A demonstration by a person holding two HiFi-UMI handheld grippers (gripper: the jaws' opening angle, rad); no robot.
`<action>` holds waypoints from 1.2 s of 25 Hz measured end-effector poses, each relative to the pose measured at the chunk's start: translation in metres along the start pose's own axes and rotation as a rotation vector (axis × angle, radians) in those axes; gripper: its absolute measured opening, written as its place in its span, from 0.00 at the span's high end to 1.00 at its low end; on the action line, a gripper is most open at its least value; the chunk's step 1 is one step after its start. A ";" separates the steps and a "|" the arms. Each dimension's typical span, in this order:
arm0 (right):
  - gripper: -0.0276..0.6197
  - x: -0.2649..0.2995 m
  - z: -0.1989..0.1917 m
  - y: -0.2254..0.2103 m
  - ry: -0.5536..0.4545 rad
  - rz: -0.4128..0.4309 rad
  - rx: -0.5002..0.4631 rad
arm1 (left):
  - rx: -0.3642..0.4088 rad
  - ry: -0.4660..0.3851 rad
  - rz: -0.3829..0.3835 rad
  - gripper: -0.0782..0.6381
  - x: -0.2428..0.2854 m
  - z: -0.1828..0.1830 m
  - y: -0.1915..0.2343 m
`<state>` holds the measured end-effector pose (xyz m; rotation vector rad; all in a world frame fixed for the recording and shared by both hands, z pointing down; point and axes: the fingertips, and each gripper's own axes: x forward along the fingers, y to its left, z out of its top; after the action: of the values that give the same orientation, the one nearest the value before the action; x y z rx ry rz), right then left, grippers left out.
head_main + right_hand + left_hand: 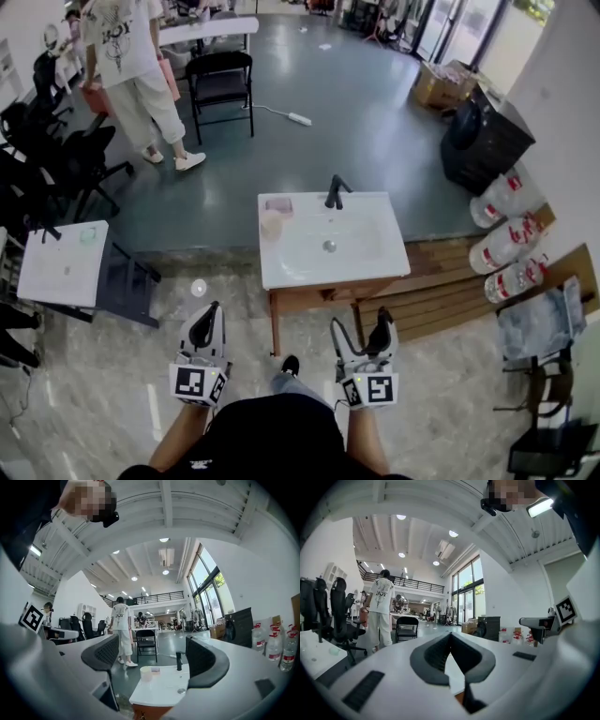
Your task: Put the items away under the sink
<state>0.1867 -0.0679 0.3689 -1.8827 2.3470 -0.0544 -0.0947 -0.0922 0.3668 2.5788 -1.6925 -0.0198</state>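
Note:
A white sink top (375, 261) with a black faucet (335, 192) stands on a wooden cabinet (314, 298) straight ahead. At the basin's left lie a pale cup (272, 225) and a small pink item (278, 204). My left gripper (210, 317) hangs low left of the cabinet, jaws shut and empty. My right gripper (361, 330) hangs in front of the cabinet's right part, open with nothing between its fingers. The right gripper view looks between the right gripper's (152, 656) jaws at the cup (146, 672), the pink item (155, 670) and the faucet (178, 660). The left gripper (450, 641) view shows only closed pads.
A white side table (64, 262) stands at the left beside black office chairs (56, 150). A person in white (131, 66) and a black folding chair (220, 80) are at the back. Water bottles (506, 234) and wooden planks (450, 281) lie right of the sink.

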 end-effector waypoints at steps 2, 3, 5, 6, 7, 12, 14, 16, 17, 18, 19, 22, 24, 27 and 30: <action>0.28 0.018 -0.006 -0.014 0.016 0.016 0.011 | -0.008 0.011 0.022 0.88 0.017 -0.005 -0.003; 0.28 0.027 -0.011 -0.019 0.025 0.024 0.017 | -0.011 0.016 0.031 0.88 0.024 -0.008 -0.004; 0.28 0.045 -0.023 -0.024 0.050 0.045 0.026 | -0.013 0.026 0.044 0.88 0.036 -0.017 -0.003; 0.28 0.054 -0.030 -0.024 0.063 0.055 0.026 | -0.013 0.033 0.050 0.88 0.040 -0.021 -0.001; 0.28 0.063 -0.037 -0.023 0.075 0.065 0.023 | -0.013 0.041 0.055 0.88 0.045 -0.027 0.002; 0.28 0.104 -0.082 -0.014 0.136 0.103 -0.002 | -0.020 0.073 0.074 0.88 0.072 -0.059 0.024; 0.28 0.122 -0.104 -0.008 0.169 0.108 0.000 | -0.020 0.081 0.069 0.88 0.087 -0.074 0.035; 0.28 0.139 -0.127 0.001 0.198 0.103 0.007 | -0.022 0.091 0.059 0.88 0.100 -0.091 0.048; 0.28 0.147 -0.139 0.006 0.213 0.098 0.009 | -0.024 0.099 0.056 0.88 0.106 -0.100 0.055; 0.28 0.155 -0.151 0.011 0.229 0.094 0.013 | -0.027 0.107 0.054 0.88 0.112 -0.109 0.062; 0.28 0.164 -0.161 0.016 0.244 0.089 0.018 | -0.030 0.116 0.054 0.88 0.118 -0.117 0.069; 0.28 0.192 -0.194 0.029 0.284 0.079 0.025 | -0.034 0.129 0.054 0.88 0.137 -0.140 0.085; 0.28 0.208 -0.218 0.035 0.314 0.079 0.022 | -0.034 0.132 0.053 0.88 0.147 -0.156 0.092; 0.29 0.232 -0.252 0.047 0.351 0.086 0.038 | -0.036 0.142 0.054 0.88 0.159 -0.178 0.100; 0.29 0.249 -0.284 0.055 0.396 0.085 0.056 | -0.041 0.169 0.060 0.88 0.166 -0.201 0.105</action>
<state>0.0447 -0.3135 0.6241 -1.8850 2.6350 -0.5237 -0.1168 -0.2781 0.5769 2.4227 -1.6884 0.1597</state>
